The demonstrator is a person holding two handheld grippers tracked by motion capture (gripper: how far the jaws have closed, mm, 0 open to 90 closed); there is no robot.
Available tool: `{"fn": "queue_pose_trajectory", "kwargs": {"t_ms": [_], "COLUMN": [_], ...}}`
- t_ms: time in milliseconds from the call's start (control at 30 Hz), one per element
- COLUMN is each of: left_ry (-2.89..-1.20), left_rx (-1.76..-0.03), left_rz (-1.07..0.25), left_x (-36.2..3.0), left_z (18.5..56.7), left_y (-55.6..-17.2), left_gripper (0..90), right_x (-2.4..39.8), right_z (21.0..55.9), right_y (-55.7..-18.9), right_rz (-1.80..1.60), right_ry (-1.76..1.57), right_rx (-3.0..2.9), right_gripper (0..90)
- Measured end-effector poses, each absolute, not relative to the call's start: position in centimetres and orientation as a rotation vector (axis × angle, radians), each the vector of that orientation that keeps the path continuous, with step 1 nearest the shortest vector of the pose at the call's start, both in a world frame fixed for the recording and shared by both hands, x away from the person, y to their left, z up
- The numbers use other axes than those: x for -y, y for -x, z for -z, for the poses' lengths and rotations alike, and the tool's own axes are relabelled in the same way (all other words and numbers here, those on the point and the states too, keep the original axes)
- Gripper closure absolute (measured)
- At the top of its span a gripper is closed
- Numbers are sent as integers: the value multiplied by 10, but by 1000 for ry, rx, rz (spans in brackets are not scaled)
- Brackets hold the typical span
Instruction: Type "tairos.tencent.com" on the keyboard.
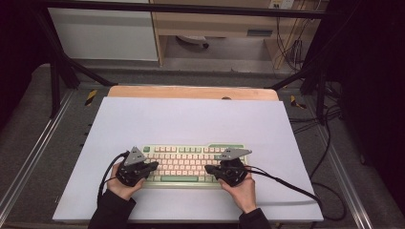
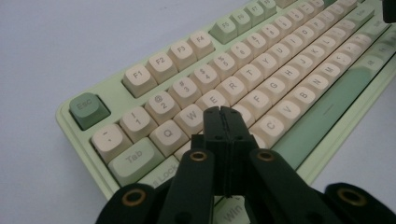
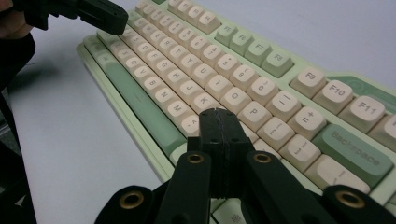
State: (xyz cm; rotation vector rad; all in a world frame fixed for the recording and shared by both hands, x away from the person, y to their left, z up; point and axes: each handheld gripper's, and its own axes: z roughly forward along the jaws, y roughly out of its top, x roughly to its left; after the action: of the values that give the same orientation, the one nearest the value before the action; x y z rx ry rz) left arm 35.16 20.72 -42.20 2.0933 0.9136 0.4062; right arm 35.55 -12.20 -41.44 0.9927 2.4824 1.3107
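Note:
A pale green keyboard (image 1: 188,163) with cream keys lies on the white mat near the front edge. My left gripper (image 1: 154,165) hovers over its left end, jaws pressed together with nothing between them. In the left gripper view the keyboard (image 2: 280,60) runs away to the upper right, and the left gripper (image 2: 221,112) points at the keys just below W and E. My right gripper (image 1: 208,169) is over the right end, also shut and empty. Seen from the right gripper view, the right gripper (image 3: 218,113) sits above the keys near L and P on the keyboard (image 3: 224,65). The left gripper (image 3: 100,14) appears at top left there.
The white mat (image 1: 191,119) covers a wooden table (image 1: 191,91) and has free room behind and beside the keyboard. Black cables (image 1: 296,191) trail off to the right. Black frame legs (image 1: 57,76) stand at the back corners.

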Motion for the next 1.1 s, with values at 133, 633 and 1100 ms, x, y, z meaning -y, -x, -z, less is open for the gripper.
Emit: {"fn": "queue_pose_trajectory", "kwargs": {"t_ms": [133, 633, 1100], "left_ry": [-2088, -2075, -2067], "left_rx": [-922, -934, -937], "left_rz": [-407, -389, -385], "left_x": [-212, -219, -220], "left_z": [423, 424, 424], "left_y": [-350, -351, -352], "left_gripper": [899, 899, 899], "right_x": [115, 76, 56], "right_z": [412, 418, 429], "right_y": [-356, -361, -367], "right_rz": [-1316, -1329, -1292], "right_ry": [-971, -943, -931], "right_rx": [-2493, -2539, -2569], "right_gripper": [900, 900, 900]}}
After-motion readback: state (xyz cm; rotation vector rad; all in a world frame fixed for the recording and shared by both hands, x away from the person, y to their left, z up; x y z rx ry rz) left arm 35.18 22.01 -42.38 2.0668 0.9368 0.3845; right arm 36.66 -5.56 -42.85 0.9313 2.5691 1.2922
